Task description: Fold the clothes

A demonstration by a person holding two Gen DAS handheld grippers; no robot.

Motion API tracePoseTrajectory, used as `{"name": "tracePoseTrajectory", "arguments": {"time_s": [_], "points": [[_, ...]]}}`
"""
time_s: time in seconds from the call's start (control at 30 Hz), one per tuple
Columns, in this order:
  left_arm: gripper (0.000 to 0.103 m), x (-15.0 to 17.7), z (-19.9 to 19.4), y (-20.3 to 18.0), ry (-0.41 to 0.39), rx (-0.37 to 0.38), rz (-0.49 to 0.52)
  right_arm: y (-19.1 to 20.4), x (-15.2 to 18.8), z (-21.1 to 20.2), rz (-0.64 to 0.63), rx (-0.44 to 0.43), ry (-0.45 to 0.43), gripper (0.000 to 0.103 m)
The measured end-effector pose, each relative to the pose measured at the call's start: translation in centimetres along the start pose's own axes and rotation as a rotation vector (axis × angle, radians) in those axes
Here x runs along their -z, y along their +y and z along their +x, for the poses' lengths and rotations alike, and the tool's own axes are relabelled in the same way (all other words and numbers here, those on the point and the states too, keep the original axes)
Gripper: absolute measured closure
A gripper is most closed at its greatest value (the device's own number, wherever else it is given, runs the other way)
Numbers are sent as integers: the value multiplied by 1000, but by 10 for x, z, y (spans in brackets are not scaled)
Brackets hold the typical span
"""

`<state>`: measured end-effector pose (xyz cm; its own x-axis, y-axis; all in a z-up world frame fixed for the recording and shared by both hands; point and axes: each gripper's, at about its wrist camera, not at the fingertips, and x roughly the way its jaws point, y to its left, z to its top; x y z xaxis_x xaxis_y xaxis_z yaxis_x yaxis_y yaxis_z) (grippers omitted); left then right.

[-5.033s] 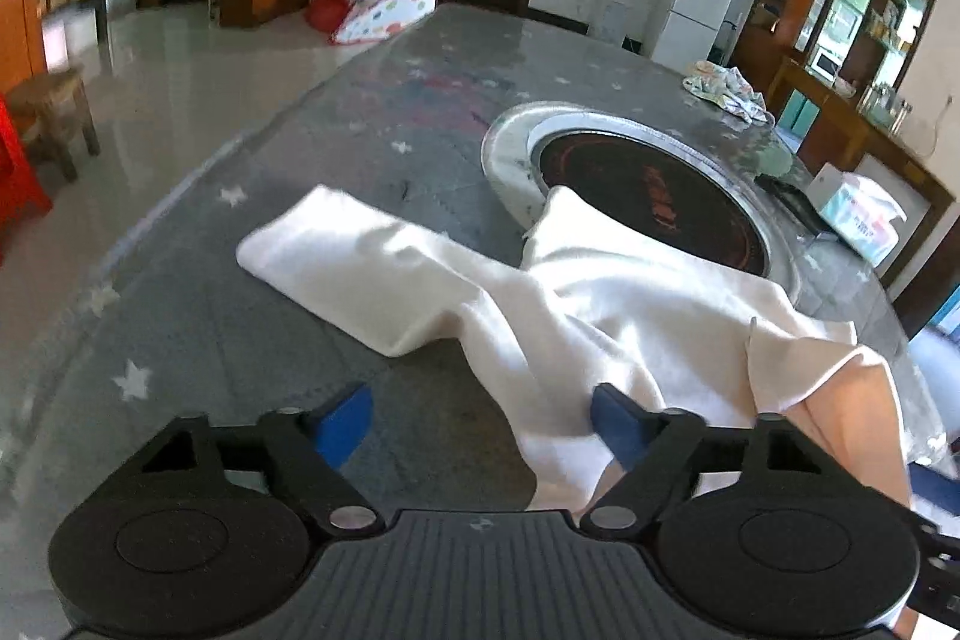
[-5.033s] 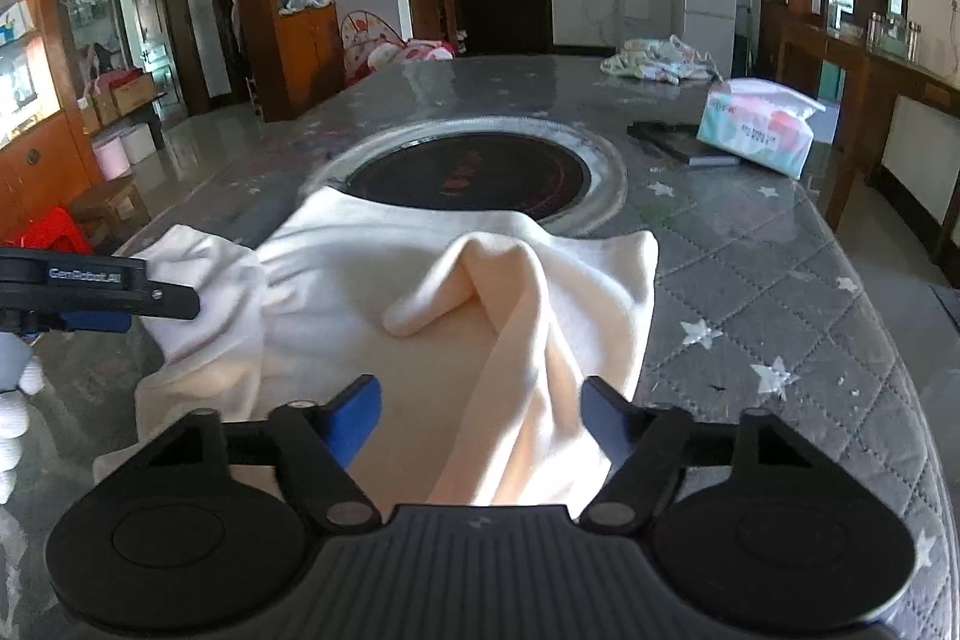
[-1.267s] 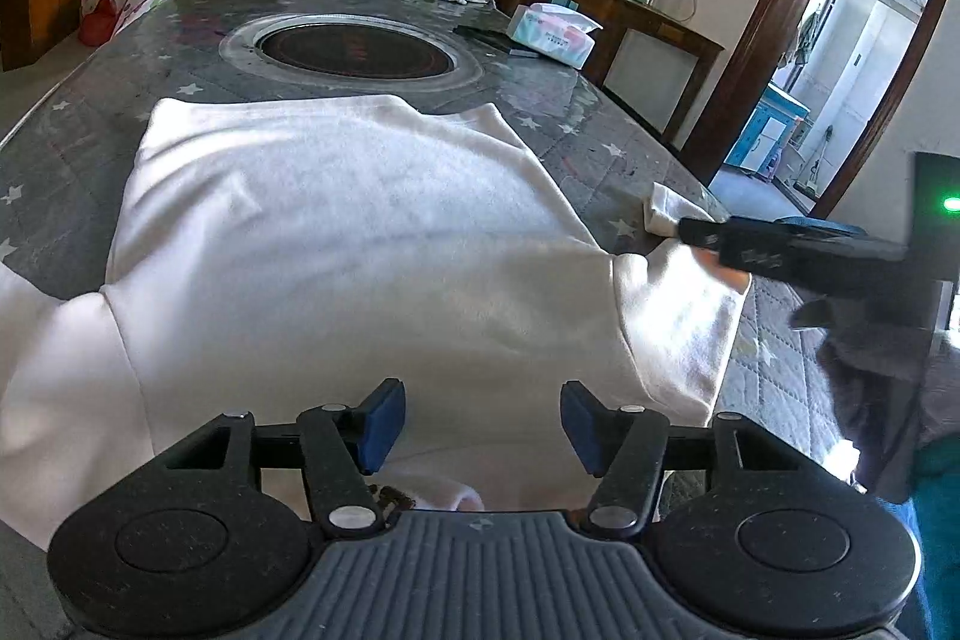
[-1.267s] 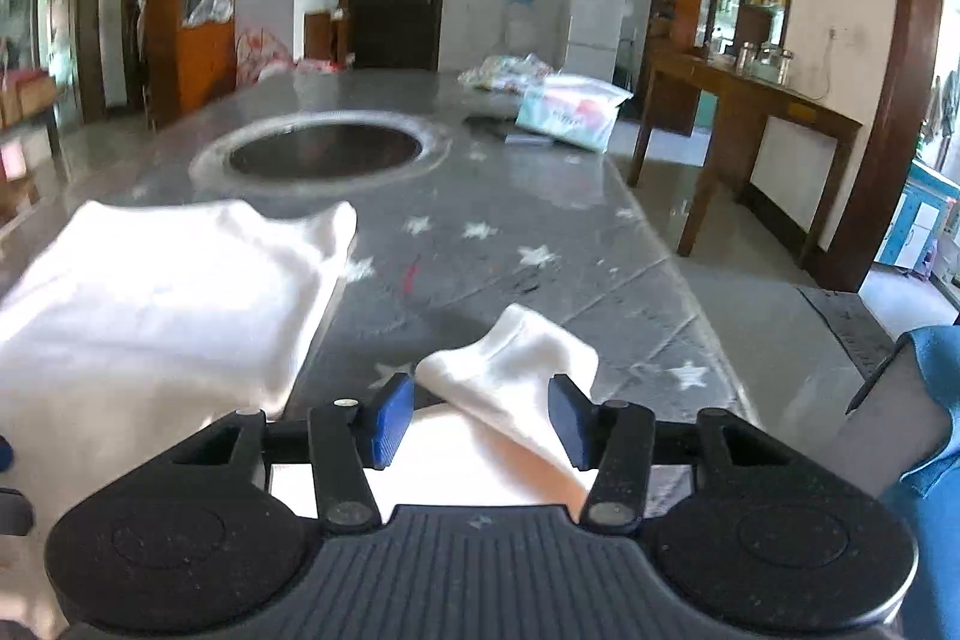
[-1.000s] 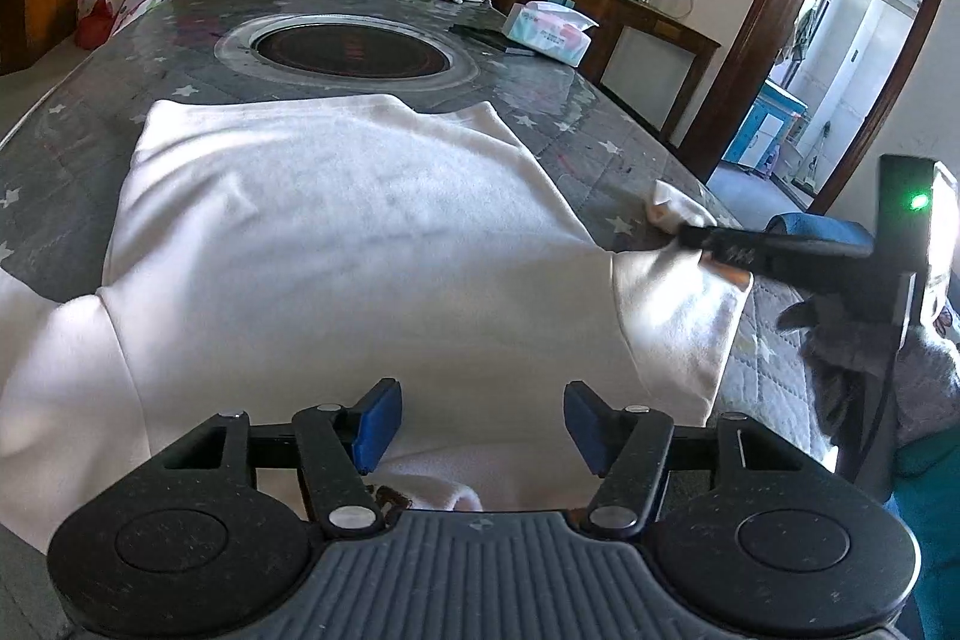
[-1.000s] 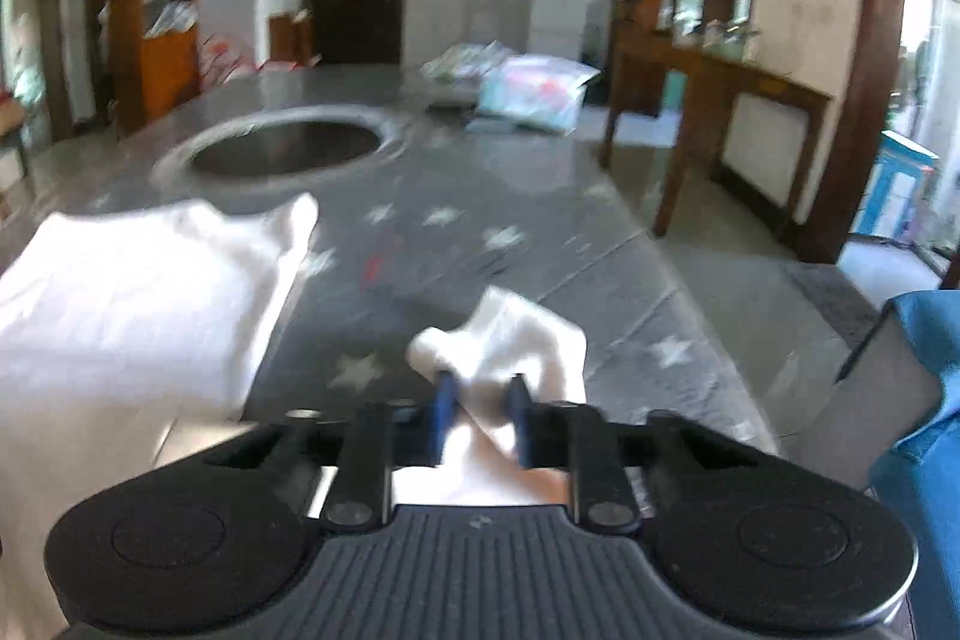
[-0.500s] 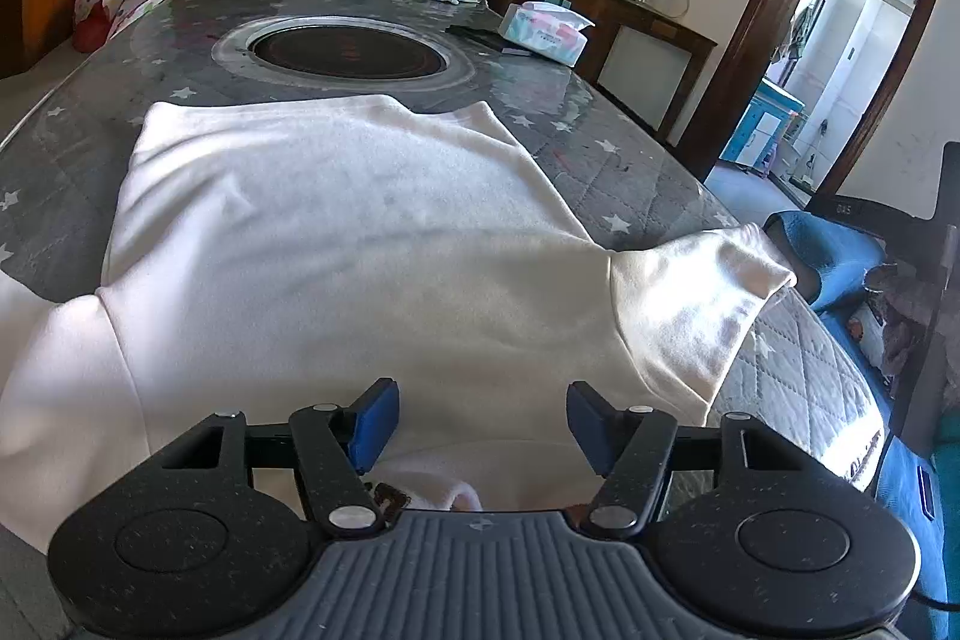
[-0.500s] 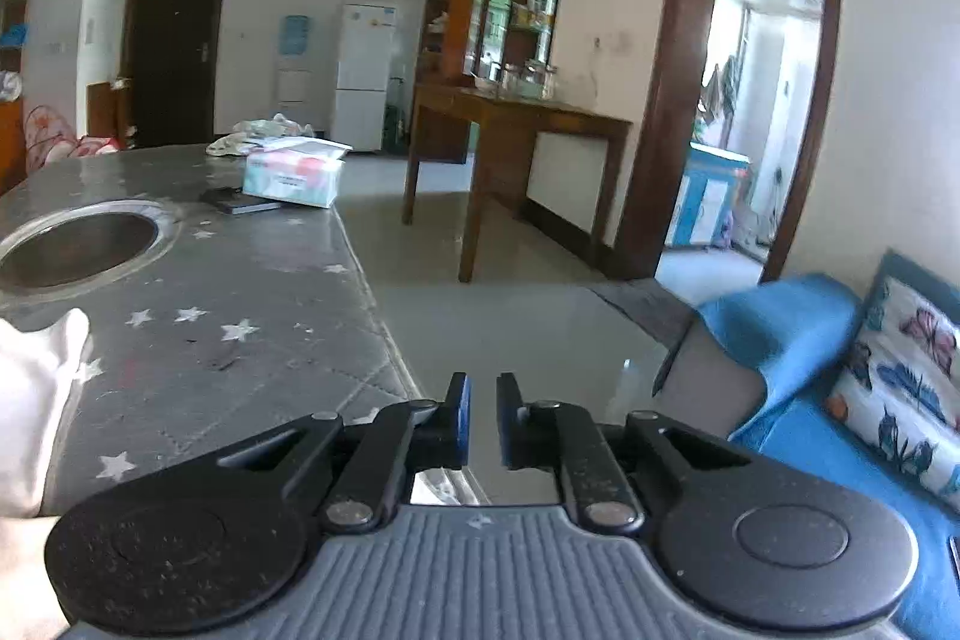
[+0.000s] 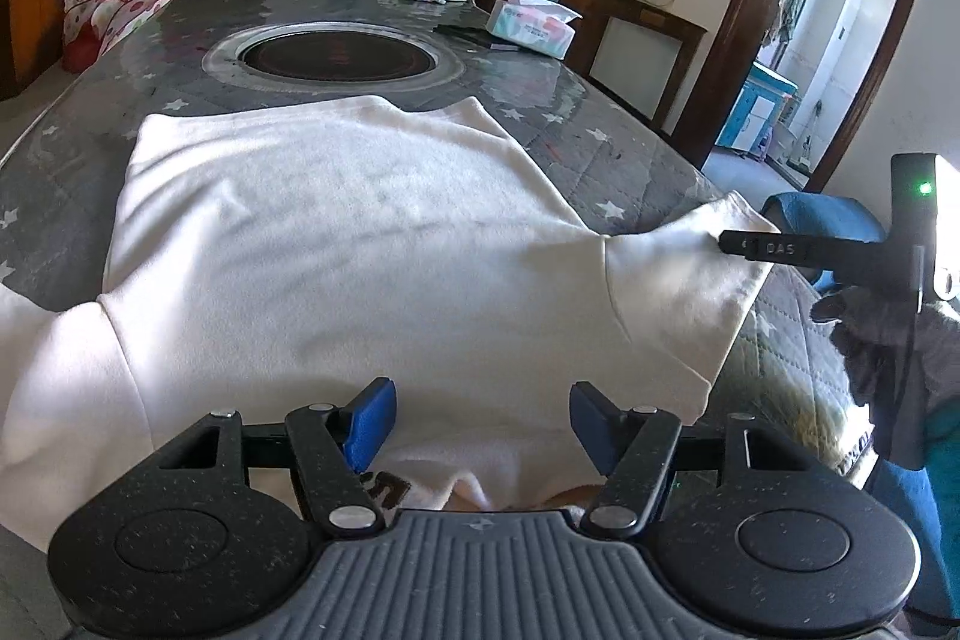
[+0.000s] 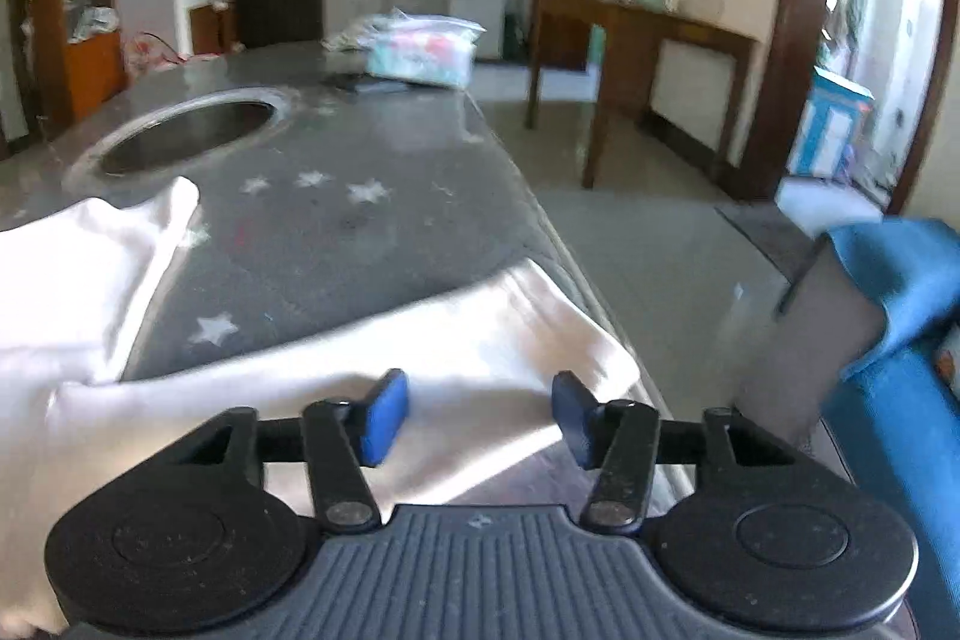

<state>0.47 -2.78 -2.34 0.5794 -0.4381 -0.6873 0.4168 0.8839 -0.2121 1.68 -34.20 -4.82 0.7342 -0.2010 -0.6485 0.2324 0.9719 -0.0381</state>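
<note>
Garment: cream sweatshirt (image 9: 360, 244) spread flat on starred table (image 9: 630, 160).
Left gripper (image 9: 480, 421): fingers spread, empty, above neckline.
Right gripper (image 10: 477, 409): fingers spread over sleeve (image 10: 480, 340); side reads "DAS".

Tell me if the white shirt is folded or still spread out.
Spread: the white shirt lies flat on the table, right sleeve out sideways, nothing folded over.

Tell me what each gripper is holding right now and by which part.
Nothing is held. The left gripper is open over the white shirt near its collar; the right gripper is open over the shirt's right sleeve, fingers apart.
</note>
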Motion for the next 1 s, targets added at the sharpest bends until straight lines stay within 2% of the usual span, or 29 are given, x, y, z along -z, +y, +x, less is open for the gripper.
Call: {"name": "tracePoseTrajectory", "arguments": {"time_s": [0.3, 0.47, 0.57, 0.63, 0.77, 0.93, 1.0], "points": [[35, 1, -1, 1, -2, 7, 8, 12, 0, -4, 4, -89, -5, 47], [35, 4, -3, 2, -8, 9, 4, 18, 0, -6, 7, -138, -7, 39], [35, 6, -6, 5, -9, 25, -1, 25, 5, -4, -26, -129, -3, 33], [35, 4, -9, 10, -5, 42, -20, 26, 6, -4, -34, -108, 8, 27], [35, -5, -19, 28, -35, 43, -78, 19, 2, -3, -16, -101, 29, 26], [35, -18, -27, 65, -120, -18, -200, 22, 1, 1, -20, -91, 30, 22], [35, -19, -23, 84, -121, -70, -263, 23, 0, 2, -20, -89, 31, 21]]}}
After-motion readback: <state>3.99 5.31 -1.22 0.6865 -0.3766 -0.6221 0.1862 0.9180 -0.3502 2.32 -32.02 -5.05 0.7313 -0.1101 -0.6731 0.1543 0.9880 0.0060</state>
